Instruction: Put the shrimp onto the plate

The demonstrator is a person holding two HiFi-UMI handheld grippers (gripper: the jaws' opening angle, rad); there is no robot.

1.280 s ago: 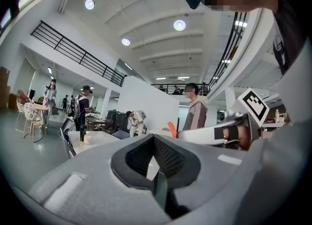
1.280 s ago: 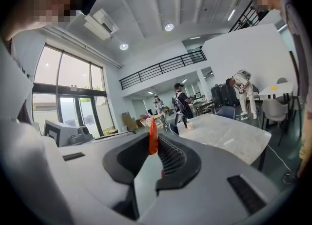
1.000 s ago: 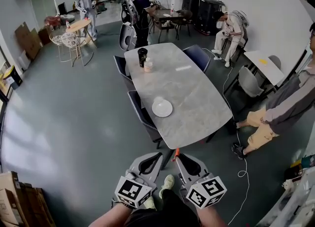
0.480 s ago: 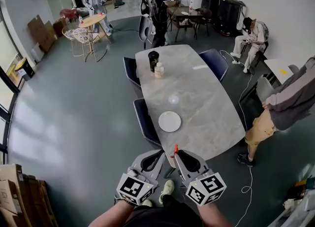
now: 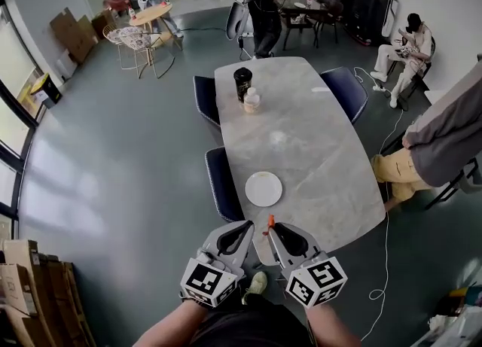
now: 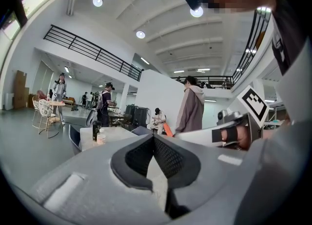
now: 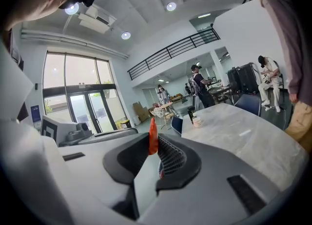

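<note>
Your right gripper [image 5: 274, 228] has its fingers clamped on the shrimp [image 7: 153, 136], near the plate [image 5: 263, 189] on the tabletop [image 5: 316, 142]. Your left gripper [image 5: 245, 226] has its fingers together, holding nothing.

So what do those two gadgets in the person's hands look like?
The left gripper and right gripper match: pale grey plastic shells, two tapering jaws lined with dark ribbed pads, and a white cube each, printed with black square markers.

The table [image 5: 324, 150] looks like smooth grey marbled stone, slightly shiny. The right gripper [image 7: 155, 146] has matt grey plastic shells and black ribbed pads [image 7: 171, 158]; the shrimp [image 7: 152, 135] looks smooth.
</note>
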